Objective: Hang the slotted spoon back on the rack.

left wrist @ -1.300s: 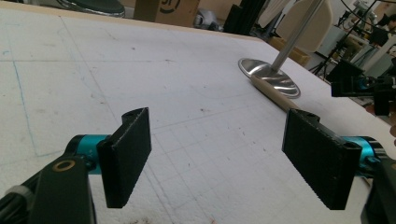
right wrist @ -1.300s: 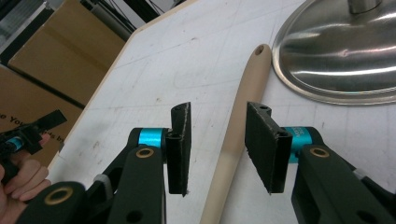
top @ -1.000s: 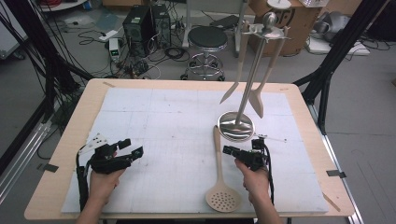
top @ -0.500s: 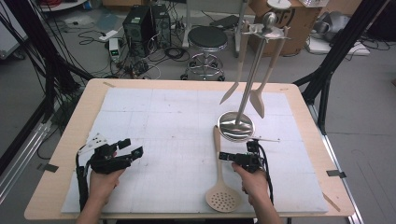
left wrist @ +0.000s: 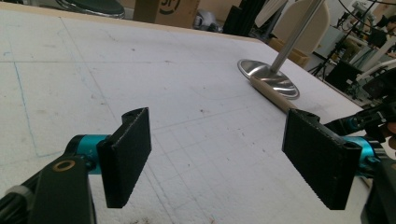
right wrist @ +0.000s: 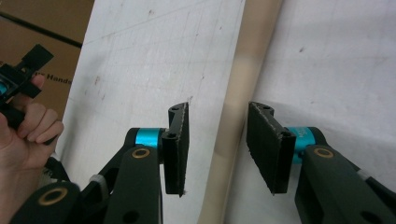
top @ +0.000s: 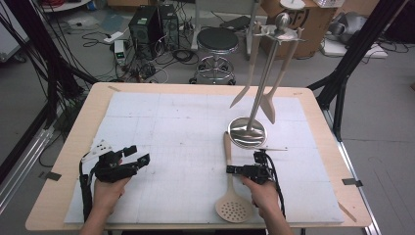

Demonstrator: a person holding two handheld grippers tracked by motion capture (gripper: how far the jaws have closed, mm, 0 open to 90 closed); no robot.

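Two hand-held grippers work at the near edge of the worktop (top: 88, 122), which is covered by a white gridded mat (top: 186, 137). The right gripper (top: 243, 170) sits low over the handle of a wooden slotted spoon (top: 230, 176). In the right gripper view that pale handle (right wrist: 233, 116) runs up between the two black jaws, which stand apart with one on each side of it. The handle lies nearer the jaw at the left of that view, and a strip of mat shows between it and the other jaw. Whether either pad touches the wood I cannot tell; nothing is clamped.

From the high view, the spoon lies flat on the mat with its round perforated head toward the person, just left of the right hand (top: 264, 193), and its handle pointing away across the mat. The far tip of the handle ends beside the shiny round base of a metal utensil stand (top: 248, 131).

Over on the person's left, the left gripper (top: 137, 155) rests on the mat, well apart from the spoon. In the left gripper view its jaws are wide apart with only bare mat between them.

Farther back, the stand's pole rises at a slant, and two pale wooden utensils (top: 254, 73) hang from its top. Beyond the worktop, a black stool (top: 217, 41) stands on the floor.
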